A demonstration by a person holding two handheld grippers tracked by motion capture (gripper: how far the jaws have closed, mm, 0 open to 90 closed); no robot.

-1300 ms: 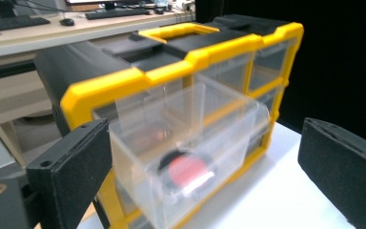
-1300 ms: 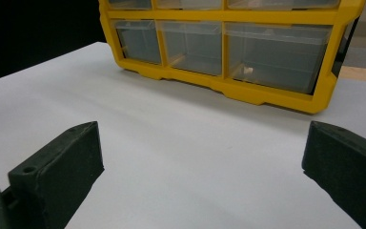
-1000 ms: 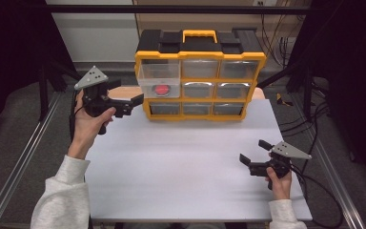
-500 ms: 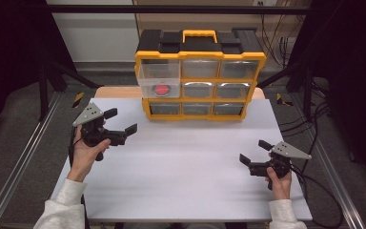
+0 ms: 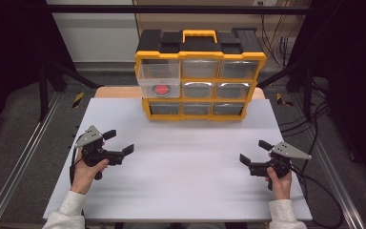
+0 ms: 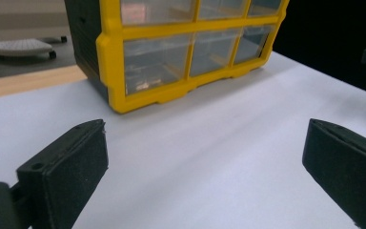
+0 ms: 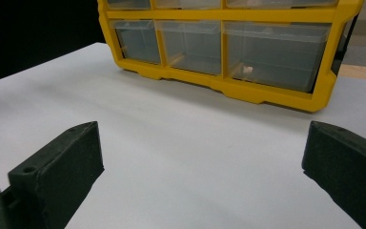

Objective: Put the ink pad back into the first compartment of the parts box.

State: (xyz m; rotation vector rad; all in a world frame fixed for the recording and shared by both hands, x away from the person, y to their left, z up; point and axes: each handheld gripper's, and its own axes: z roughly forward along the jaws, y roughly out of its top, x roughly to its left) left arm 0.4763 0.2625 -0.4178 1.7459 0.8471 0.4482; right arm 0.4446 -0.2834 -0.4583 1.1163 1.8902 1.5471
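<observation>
The organizer (image 5: 200, 76), a yellow-framed plastic drawer cabinet with a black top and a yellow carry handle, is standing at the far edge of the white table (image 5: 186, 181), well ahead of both grippers and between their lines of aim.

The left gripper (image 5: 119, 143) is resting low over the near left part of the table, held in the person's left hand (image 5: 86, 168), with the forearm in a pale sleeve. Its jaws are spread wide with nothing between them, pointing inward and slightly forward. In the left gripper view the cabinet's lower left corner is sitting ahead and to the left of the jaws. The right gripper (image 5: 253, 152) is hovering near the table on the right side, gripped by the right hand (image 5: 280, 181), its jaws likewise gaping wide and empty, aiming inward. In the right gripper view the cabinet's bottom row is lying ahead and to the right.

The organizer is showing three rows of three clear drawers. A round red object (image 5: 161, 89) is sitting in the middle-row drawer on the left gripper's side, which is jutting out slightly. A small pale piece (image 7: 247, 69) is lying in a bottom drawer. The drawer fronts are glossy and translucent; the table is matte and smooth; the jaw pads (image 6: 62, 171) are looking black, blocky and finely grained.
</observation>
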